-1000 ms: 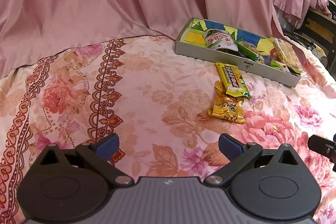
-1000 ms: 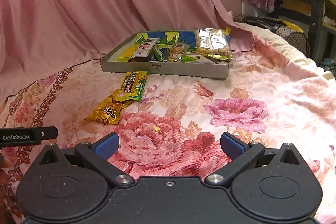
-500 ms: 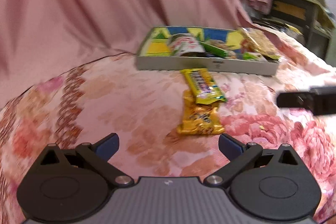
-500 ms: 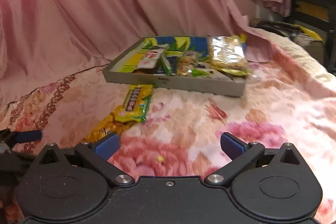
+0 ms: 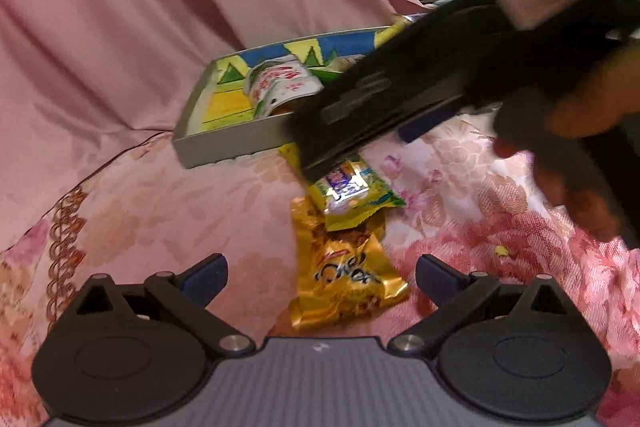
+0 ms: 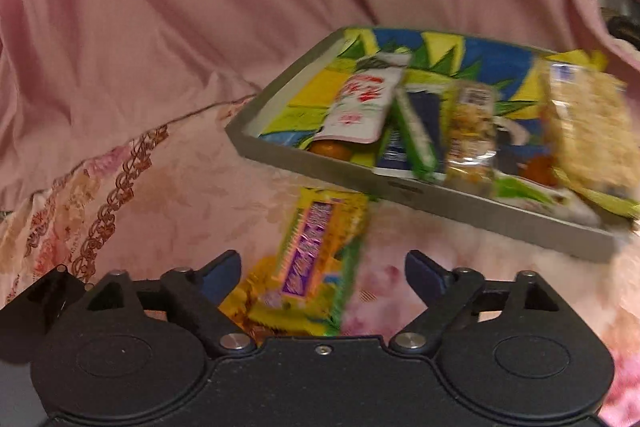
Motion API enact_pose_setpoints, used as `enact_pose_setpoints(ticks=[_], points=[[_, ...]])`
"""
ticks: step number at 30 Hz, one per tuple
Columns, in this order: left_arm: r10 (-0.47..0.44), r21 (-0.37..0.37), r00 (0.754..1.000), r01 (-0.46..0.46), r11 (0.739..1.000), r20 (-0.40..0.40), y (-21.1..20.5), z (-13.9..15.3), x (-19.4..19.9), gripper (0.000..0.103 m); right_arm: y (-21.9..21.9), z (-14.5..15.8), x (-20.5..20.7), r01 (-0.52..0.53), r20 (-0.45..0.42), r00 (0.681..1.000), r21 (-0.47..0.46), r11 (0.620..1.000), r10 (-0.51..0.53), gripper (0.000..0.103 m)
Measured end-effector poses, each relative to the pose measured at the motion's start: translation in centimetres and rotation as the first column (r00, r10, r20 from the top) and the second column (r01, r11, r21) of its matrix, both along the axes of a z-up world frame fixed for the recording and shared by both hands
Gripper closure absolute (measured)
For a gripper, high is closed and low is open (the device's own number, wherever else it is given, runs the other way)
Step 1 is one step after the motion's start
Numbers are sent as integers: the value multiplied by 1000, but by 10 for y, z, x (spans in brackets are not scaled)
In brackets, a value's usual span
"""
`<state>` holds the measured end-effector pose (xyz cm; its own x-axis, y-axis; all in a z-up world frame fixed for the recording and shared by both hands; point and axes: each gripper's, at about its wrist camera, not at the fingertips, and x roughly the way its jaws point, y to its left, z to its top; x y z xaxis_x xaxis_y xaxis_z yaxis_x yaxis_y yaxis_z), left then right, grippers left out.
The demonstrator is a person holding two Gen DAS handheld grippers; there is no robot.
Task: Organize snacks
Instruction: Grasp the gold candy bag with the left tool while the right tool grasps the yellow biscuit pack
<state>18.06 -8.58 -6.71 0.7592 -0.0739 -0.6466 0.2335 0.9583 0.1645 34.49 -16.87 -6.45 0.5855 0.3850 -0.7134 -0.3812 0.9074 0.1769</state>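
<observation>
Two loose snack packets lie on the floral bedspread in front of a grey tray (image 5: 208,143). The yellow-green packet (image 6: 316,259) with a purple label sits between the fingers of my right gripper (image 6: 324,275); its jaws are closing and the pads stand clear of the packet. The gold packet (image 5: 344,279) lies partly under it, just ahead of my open left gripper (image 5: 320,275), between its fingertips on the cloth. In the left wrist view the right tool's black housing (image 5: 380,95), held by a hand (image 5: 580,103), covers part of the tray and the top of the yellow-green packet (image 5: 352,191).
The tray (image 6: 440,195) holds several packets: a white-and-red pouch (image 6: 360,103), a green bar (image 6: 416,135), a nut bar (image 6: 472,127) and a large pale bag (image 6: 588,131). Pink draped cloth (image 6: 200,7) rises behind. Dark furniture stands at the far right.
Both grippers have come in close over the two loose packets. The right tool and its hand now fill the left view's upper right. The right jaws have narrowed slightly.
</observation>
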Motion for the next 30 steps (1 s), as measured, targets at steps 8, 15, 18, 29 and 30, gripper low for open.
enact_pose_setpoints(ticks=[8, 15, 18, 29, 30], points=[[-2, -2, 1000, 2, 1000, -18, -4, -5, 4, 4, 13, -19, 25, -29, -73, 997, -50, 998, 25, 27], [-3, -50, 999, 0, 999, -47, 1, -6, 9, 28, 1, -17, 24, -61, -64, 996, -40, 997, 58, 48], [-17, -73, 998, 13, 997, -55, 2, -6, 9, 41, -9, -16, 21, -68, -59, 996, -42, 997, 65, 48], [36, -140, 993, -52, 989, -117, 17, -1, 5, 43, -56, -13, -21, -61, -67, 996, -36, 997, 59, 48], [34, -141, 992, -52, 989, -124, 18, 0, 5, 43, -59, -14, -26, -58, -63, 996, -35, 998, 55, 48]])
